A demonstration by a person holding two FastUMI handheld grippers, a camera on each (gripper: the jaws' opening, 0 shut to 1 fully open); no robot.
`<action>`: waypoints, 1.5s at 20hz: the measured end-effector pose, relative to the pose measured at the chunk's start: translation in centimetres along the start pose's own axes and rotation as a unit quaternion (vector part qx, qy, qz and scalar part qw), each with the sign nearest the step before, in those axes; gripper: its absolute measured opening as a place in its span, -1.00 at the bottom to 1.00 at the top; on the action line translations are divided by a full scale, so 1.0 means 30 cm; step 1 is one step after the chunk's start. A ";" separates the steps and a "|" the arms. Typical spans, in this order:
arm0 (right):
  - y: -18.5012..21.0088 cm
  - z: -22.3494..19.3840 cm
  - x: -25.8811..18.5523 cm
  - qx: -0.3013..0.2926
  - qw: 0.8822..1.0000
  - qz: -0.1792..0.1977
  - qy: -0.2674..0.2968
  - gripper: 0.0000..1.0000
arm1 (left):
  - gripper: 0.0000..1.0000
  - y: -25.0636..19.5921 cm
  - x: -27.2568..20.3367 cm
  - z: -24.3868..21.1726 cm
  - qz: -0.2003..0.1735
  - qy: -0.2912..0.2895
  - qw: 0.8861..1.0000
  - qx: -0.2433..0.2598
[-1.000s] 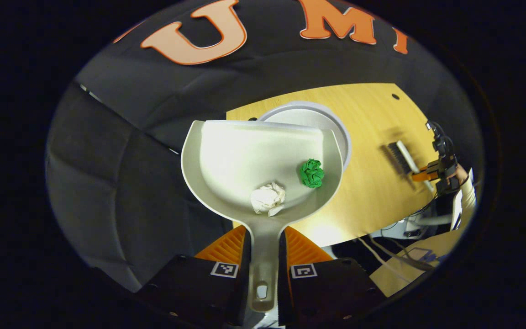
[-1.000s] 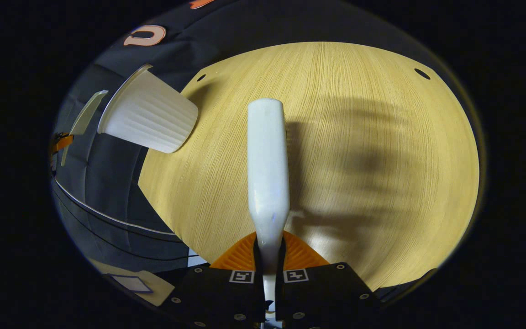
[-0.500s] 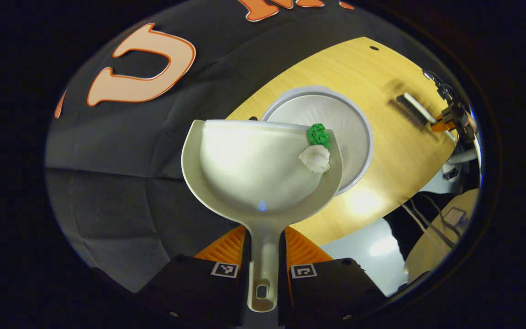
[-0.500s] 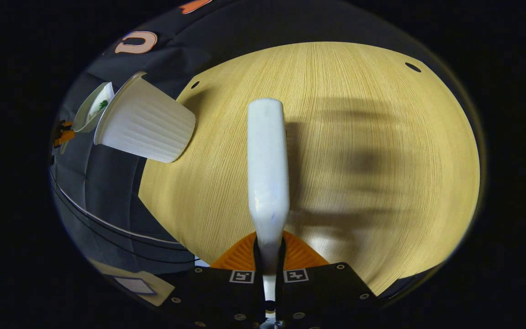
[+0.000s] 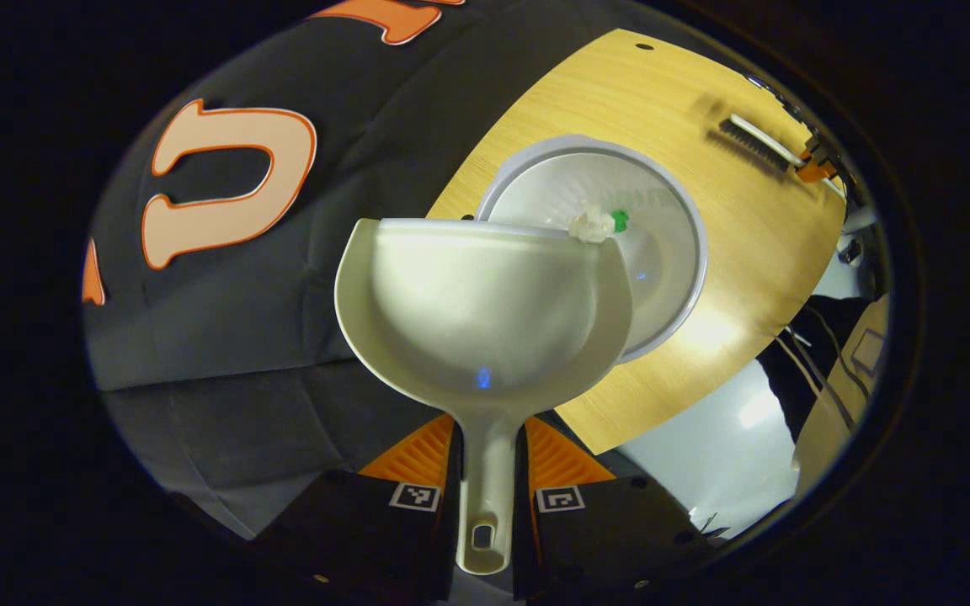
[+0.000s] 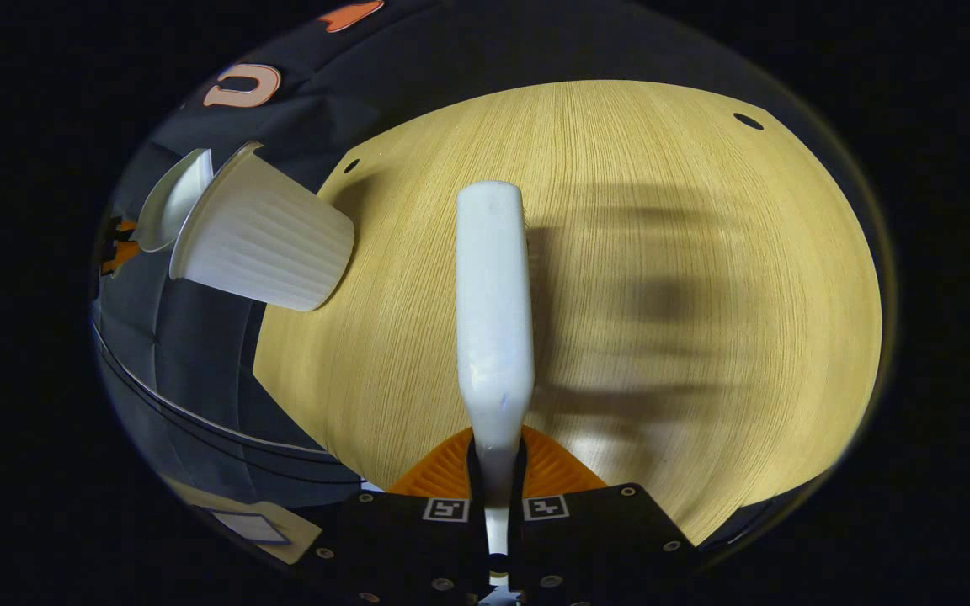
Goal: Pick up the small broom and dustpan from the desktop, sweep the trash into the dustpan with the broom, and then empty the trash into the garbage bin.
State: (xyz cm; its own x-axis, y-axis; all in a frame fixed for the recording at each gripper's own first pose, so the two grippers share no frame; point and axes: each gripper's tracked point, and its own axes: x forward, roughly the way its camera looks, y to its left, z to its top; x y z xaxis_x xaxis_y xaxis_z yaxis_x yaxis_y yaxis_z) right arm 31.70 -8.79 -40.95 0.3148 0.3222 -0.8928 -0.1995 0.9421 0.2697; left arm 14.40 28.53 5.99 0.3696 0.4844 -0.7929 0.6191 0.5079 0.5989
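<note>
While the left tongs [image 5: 485, 471] clench the tipped dustpan [image 5: 485, 307] over the bin [image 5: 662, 244] and the right tongs [image 6: 495, 480] grasp the broom [image 6: 493, 303] above the desk [image 6: 662, 252], the white paper wad [image 5: 590, 225] and green wad [image 5: 619, 220] at the lip's corner could catch the bin's rim and fall outside.

Bin [image 5: 670, 278] near rim hidden behind dustpan [image 5: 485, 311]; paper scraps [image 5: 599, 224] blurred; broom [image 6: 493, 303] bristles unseen underneath.

No legible text or labels.
</note>
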 end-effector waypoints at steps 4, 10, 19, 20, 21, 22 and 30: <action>-0.004 0.009 -0.006 0.009 1.000 -0.006 -0.005 -0.84 | -0.46 -0.032 0.003 0.023 -0.034 -0.030 0.996 -0.072; -0.005 0.005 0.002 0.012 1.000 -0.023 -0.015 -0.84 | -0.46 -0.176 -0.064 0.157 -0.102 -0.148 0.961 -0.209; -0.006 -0.001 -0.004 0.011 0.999 -0.041 -0.030 -0.84 | -0.46 -0.482 -0.258 0.477 -0.217 -0.273 0.889 -0.296; -0.013 -0.003 0.000 0.010 0.998 -0.052 -0.029 -0.83 | -0.46 -0.534 -0.261 0.495 -0.229 -0.272 0.886 -0.297; -0.020 -0.003 0.002 0.008 0.998 -0.063 -0.028 -0.82 | -0.46 -0.583 -0.265 0.523 -0.238 -0.275 0.882 -0.299; -0.029 -0.006 0.004 0.007 0.997 -0.073 -0.028 -0.83 | -0.46 -0.627 -0.261 0.551 -0.244 -0.276 0.878 -0.305; -0.076 -0.057 0.029 0.002 0.993 -0.121 -0.009 -0.83 | -0.46 -1.073 0.056 0.696 -0.277 -0.178 0.864 -0.381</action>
State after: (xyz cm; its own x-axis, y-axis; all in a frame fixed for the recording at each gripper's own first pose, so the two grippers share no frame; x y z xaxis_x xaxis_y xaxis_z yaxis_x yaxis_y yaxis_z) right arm 30.84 -10.80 -42.95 0.3701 0.0887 -0.9247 -0.1133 0.9923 0.0499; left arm 9.54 -1.88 -16.97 0.4365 -0.1654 -0.8844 0.1843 0.9785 -0.0920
